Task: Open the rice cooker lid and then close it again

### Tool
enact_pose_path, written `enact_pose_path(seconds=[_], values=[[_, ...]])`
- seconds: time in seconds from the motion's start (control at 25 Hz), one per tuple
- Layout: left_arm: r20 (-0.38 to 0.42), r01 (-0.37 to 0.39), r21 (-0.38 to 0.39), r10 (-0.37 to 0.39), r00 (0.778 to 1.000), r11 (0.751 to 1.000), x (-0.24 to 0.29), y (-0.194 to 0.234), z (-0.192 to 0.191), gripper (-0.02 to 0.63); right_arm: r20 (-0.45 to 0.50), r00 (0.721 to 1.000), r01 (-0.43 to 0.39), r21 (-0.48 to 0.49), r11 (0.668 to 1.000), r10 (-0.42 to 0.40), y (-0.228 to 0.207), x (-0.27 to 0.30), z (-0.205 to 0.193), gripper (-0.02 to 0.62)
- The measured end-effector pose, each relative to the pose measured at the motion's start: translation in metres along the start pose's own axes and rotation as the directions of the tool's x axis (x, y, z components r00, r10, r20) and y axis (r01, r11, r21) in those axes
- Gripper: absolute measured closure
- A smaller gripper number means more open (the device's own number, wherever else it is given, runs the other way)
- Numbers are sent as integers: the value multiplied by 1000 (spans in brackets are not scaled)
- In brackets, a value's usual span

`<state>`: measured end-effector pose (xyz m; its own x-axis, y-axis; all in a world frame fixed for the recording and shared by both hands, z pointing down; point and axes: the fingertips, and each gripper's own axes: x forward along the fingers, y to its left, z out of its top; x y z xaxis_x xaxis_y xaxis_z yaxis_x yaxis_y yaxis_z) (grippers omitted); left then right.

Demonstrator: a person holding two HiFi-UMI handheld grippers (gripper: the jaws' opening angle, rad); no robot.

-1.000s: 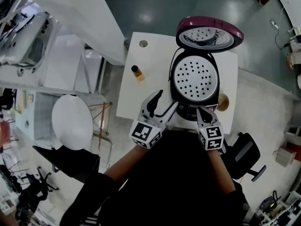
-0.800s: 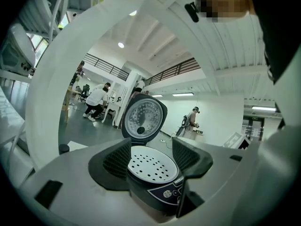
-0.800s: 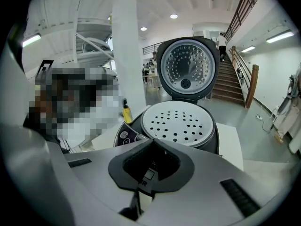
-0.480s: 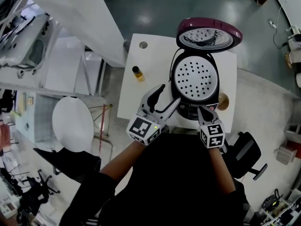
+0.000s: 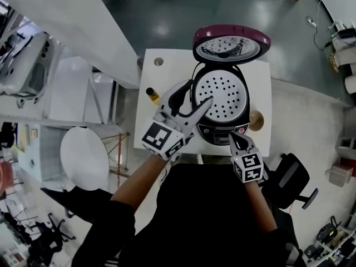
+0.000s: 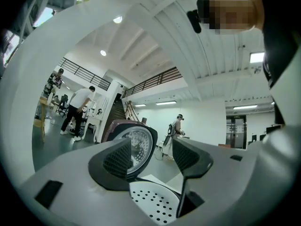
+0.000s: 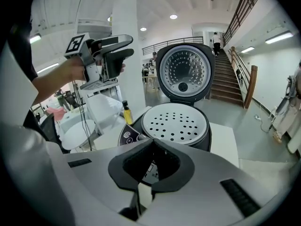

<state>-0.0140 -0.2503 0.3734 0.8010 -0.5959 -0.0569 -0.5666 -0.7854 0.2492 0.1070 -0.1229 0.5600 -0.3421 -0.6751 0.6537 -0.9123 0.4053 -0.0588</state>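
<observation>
The rice cooker stands on a white table with its maroon lid raised upright at the back. A white perforated tray covers the pot. My left gripper is open and hangs above the cooker's left rim with nothing between its fingers. In the left gripper view the lid and the tray show past the left gripper. My right gripper is shut and empty at the cooker's front panel. The right gripper view shows the cooker and its lid beyond the right gripper.
A small yellow bottle stands on the table left of the cooker. A round golden object lies at the cooker's right. A round white table sits lower left, and a black chair lower right.
My left gripper has risen and moved from the table's front edge towards the cooker's left rim, still open. The right gripper has stayed at the front panel.
</observation>
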Motion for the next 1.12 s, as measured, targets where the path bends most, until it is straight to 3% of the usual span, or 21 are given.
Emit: enact_pose_path(seconds=[0.24,0.4,1.12], values=[[22,1,72,-2,1000,997,36,12,33,354,57,998,-20,5,1000,19,-17,11,18,595],[24,-10,71,9,1000,997,56,24,51,354,71,997,-41,11,999,40,-26,15,31,595],[-84,8,199,9,996,980,134,77,74,354,58,994,-97,50,994,94,-41,41,37,595]])
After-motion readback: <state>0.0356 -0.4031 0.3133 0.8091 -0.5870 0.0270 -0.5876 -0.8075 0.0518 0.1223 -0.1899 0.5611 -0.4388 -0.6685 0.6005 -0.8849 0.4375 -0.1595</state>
